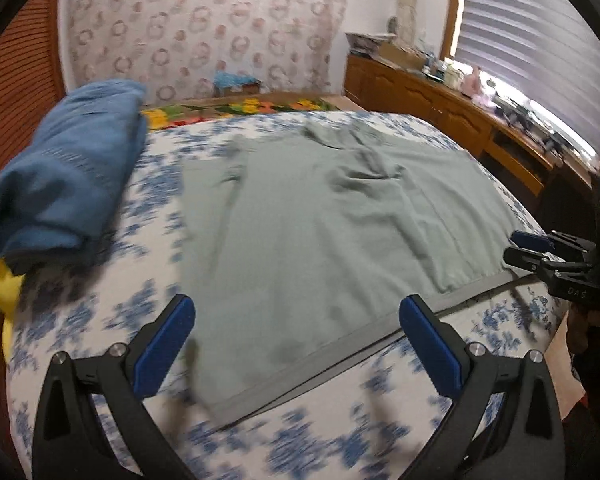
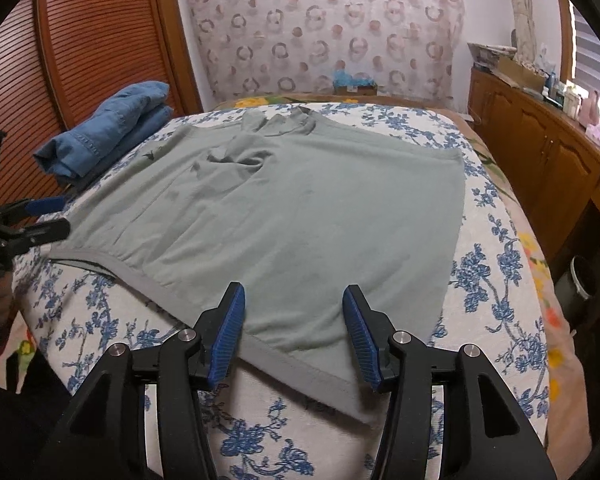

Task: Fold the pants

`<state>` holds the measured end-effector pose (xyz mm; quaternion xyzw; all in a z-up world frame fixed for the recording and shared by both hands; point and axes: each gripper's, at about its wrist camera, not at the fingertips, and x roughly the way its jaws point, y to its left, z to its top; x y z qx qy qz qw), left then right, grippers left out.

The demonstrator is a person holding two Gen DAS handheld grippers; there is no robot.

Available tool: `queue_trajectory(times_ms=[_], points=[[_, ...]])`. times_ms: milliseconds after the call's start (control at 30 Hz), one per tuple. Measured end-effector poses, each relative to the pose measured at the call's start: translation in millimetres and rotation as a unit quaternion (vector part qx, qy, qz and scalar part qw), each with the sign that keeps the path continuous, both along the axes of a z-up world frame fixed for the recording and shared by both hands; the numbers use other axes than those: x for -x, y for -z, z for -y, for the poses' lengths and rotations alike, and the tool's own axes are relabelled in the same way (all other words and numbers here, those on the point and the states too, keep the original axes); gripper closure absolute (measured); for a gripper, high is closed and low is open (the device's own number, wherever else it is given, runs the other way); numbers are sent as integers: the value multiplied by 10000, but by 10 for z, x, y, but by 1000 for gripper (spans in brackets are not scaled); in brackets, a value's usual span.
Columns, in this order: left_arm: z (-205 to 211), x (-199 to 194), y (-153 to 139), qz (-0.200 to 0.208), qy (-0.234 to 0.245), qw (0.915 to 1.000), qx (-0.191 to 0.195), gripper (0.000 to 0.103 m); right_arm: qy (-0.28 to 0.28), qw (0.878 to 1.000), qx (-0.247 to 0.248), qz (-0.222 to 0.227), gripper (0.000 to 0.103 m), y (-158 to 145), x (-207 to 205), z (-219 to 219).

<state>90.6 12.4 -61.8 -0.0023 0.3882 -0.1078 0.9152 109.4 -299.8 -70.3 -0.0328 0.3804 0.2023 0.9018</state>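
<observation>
Grey-green pants (image 1: 320,216) lie spread flat on the bed, with the darker waistband (image 1: 340,348) along the near edge. My left gripper (image 1: 296,304) hovers over the left stretch of the waistband, fingers wide apart and nothing between the pads. In the right wrist view the pants (image 2: 300,216) fill the middle. My right gripper (image 2: 294,292) stands open just above the waistband (image 2: 296,360) near its right end, the cloth lying loose under the gap. Each gripper shows in the other's view: the right gripper (image 1: 520,249) at the right edge, the left gripper (image 2: 66,213) at the left edge.
The bed (image 1: 100,320) has a white cover with blue flowers. Folded blue jeans (image 1: 68,168) sit at its far left corner (image 2: 108,132). A yellow cloth (image 1: 0,280) hangs at the left edge. A wooden dresser (image 2: 540,152) with clutter runs along the right, a slatted wooden door (image 2: 92,40) on the left.
</observation>
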Motion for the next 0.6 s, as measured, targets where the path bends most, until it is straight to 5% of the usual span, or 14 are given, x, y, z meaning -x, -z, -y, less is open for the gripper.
queue_trajectory(times_ms=[267, 600], points=[[-376, 97, 111, -36, -397, 9992, 94, 12, -123, 9999, 15, -3, 50, 31, 30, -159], [-441, 195, 297, -182, -349, 9992, 94, 31, -159, 9999, 15, -4, 50, 56, 59, -214]])
